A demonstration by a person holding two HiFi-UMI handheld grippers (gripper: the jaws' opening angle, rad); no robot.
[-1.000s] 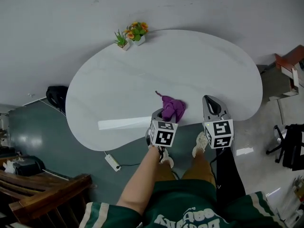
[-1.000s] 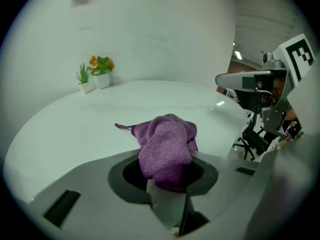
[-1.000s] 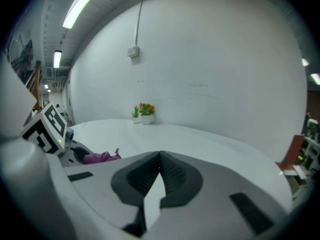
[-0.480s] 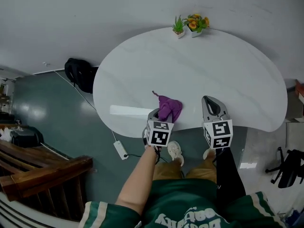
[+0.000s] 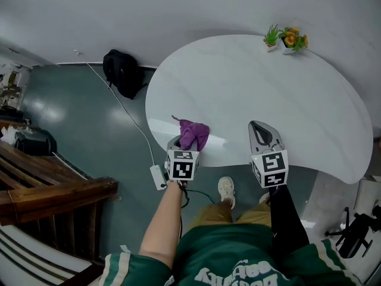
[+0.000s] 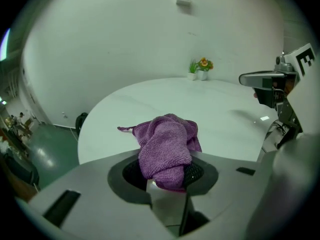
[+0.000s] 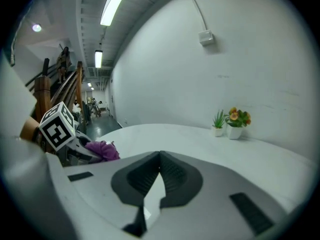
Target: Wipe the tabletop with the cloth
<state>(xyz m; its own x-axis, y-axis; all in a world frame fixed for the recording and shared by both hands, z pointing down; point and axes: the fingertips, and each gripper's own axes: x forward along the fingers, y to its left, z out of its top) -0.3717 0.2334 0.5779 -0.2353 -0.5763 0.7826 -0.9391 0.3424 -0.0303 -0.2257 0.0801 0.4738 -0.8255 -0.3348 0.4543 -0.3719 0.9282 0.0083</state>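
Now: left tool clamped on bunched purple cloth, at desk's near-left edge. Right tool jaws together, empty. Risk: wadded cloth wipes little; pressing low may scrape desk.

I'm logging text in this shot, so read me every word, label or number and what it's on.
Shirt: white lettering, upside down and cut by the frame edge, not readable.
Left cube, right cube: black-and-white marker squares, no words.
Nothing else bears text.

black backpack, potted plants, power strip
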